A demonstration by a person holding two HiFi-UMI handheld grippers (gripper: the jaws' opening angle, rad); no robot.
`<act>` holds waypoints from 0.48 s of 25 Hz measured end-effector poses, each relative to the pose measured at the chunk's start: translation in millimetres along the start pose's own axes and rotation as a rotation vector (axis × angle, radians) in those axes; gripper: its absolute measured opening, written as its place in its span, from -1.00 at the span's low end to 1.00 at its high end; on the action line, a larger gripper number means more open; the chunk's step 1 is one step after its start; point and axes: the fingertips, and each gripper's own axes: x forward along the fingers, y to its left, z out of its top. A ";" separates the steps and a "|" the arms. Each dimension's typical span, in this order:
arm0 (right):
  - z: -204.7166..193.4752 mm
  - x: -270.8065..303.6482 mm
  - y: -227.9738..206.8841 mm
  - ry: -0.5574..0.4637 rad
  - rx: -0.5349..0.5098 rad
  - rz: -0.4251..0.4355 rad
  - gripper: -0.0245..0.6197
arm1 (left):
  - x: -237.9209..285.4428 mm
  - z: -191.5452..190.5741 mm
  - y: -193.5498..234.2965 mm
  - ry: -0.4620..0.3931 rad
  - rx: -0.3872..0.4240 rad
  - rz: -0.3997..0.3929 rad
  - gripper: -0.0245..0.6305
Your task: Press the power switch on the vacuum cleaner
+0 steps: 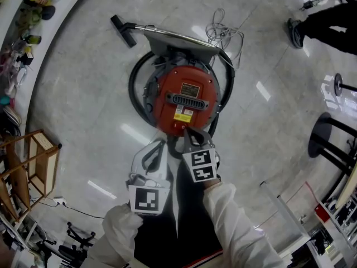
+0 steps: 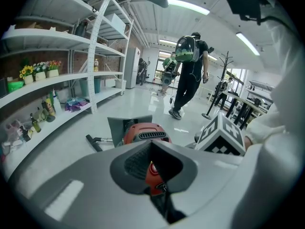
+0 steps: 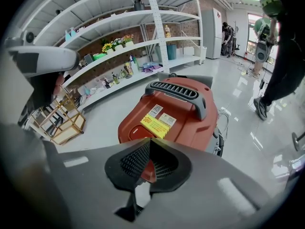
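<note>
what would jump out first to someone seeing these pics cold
A round red vacuum cleaner with a dark top handle sits in the middle of the glossy pale floor, its black hose looped around it. Just below it in the head view, the right gripper points its shut jaws at the vacuum's near edge. The left gripper, also shut, is beside it.

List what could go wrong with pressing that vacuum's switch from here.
1. The right gripper, jaws shut, points just beside the oval button on the near edge of the vacuum cleaner. Its narrow tip could slide off the button onto the casing.
2. The vacuum cleaner stands on a glossy floor with its hose looped loosely round it. A slanted push might shift it rather than press the button.
</note>
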 end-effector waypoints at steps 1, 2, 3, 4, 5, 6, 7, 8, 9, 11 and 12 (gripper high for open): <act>-0.3 0.1 -0.6 0.001 0.001 0.000 -0.93 | 0.4 -0.6 0.1 0.002 -0.001 0.001 -0.93; -0.4 -0.1 -0.9 0.002 0.001 -0.001 -0.93 | 0.4 -0.9 0.5 0.002 -0.002 0.002 -0.93; -0.3 -0.2 -1.0 0.001 0.002 -0.002 -0.93 | 0.2 -1.3 1.2 0.003 -0.003 0.003 -0.93; -0.2 -0.3 -0.9 0.000 0.002 -0.003 -0.93 | -0.2 -1.8 2.0 0.006 -0.003 0.003 -0.93; -0.2 -0.1 -0.9 0.000 0.003 -0.004 -0.93 | -0.4 -2.6 2.7 0.009 -0.003 0.004 -0.93; -0.3 0.2 -1.1 -0.001 0.003 -0.005 -0.93 | -0.5 -3.3 3.3 0.011 -0.002 0.004 -0.93; -0.4 0.5 -1.5 -0.001 0.003 -0.005 -0.93 | -0.4 -3.9 3.5 0.012 -0.001 0.005 -0.93; -0.6 0.6 -1.8 -0.001 0.003 -0.005 -0.92 | -0.3 -4.4 3.3 0.012 -0.002 0.006 -0.93; -0.7 0.5 -2.0 -0.001 0.003 -0.006 -0.93 | -0.2 -4.5 2.9 0.010 -0.005 0.006 -0.93; -0.6 0.2 -2.0 0.000 0.004 -0.006 -0.92 | -0.3 -4.6 1.7 0.011 -0.006 0.004 -0.93; -0.6 0.0 -1.8 0.001 0.004 -0.006 -0.93 | -0.6 -5.3 1.1 0.019 -0.004 0.001 -0.93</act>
